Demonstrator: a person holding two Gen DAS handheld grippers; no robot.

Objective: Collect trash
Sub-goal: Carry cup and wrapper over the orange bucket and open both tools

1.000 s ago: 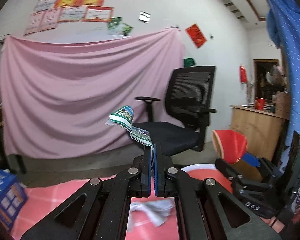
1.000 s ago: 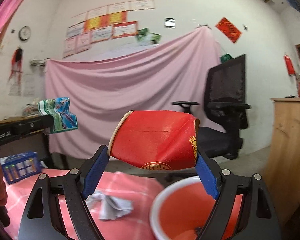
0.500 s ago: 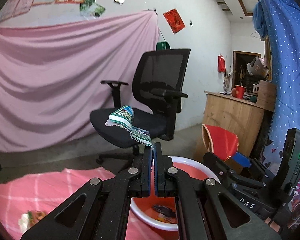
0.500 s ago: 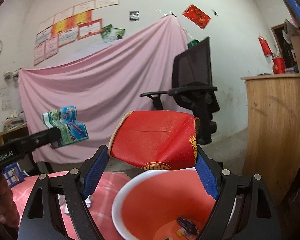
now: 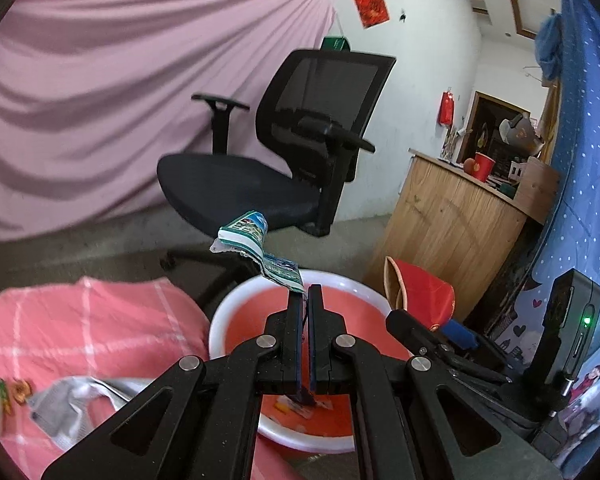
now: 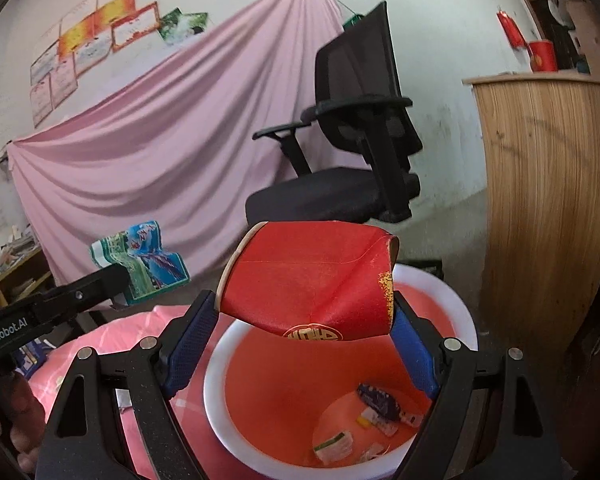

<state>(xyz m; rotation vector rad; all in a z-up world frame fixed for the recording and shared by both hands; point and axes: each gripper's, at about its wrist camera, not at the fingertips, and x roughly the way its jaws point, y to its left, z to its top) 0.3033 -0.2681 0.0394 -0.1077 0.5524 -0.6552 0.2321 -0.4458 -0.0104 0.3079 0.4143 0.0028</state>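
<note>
- Since a second ago, swung from over the pink checked cloth [image 5: 100, 320] to above the red plastic basin with a white rim [image 6: 220, 412]; a second ago barely in the left view, now filling the lower centre of both.
- Judged: carrying is nearly over, dropping comes next; both pieces already hang over or beside the opening.
- Left gripper [image 5: 304, 304]: fingers together, pinched on the crumpled green-and-blue printed wrapper [image 5: 256, 248], which sticks up toward 11 o'clock from the tips, above the basin's far rim.
- Right gripper [image 6: 304, 320]: fingers wide apart yet clamped on the crushed red paper cup with a gold emblem [image 6: 308, 280], held sideways, a blue pad [image 6: 188, 344] against each end, directly over the basin.
- In the right view, the wrapper at 9 o'clock of the cup, well apart from it and nearer the basin's left edge than its middle.
- Already in the basin bottom: small scraps and packets [image 6: 376, 408], toward 5 o'clock.
- Still on the cloth, at 8 o'clock in the left view: a grey crumpled tissue [image 5: 72, 404] and a small orange-and-green scrap [image 5: 12, 392], so more collecting probably remains.
- Black mesh office chair [image 5: 300, 152] behind the basin, at 12 o'clock, untouched.
</note>
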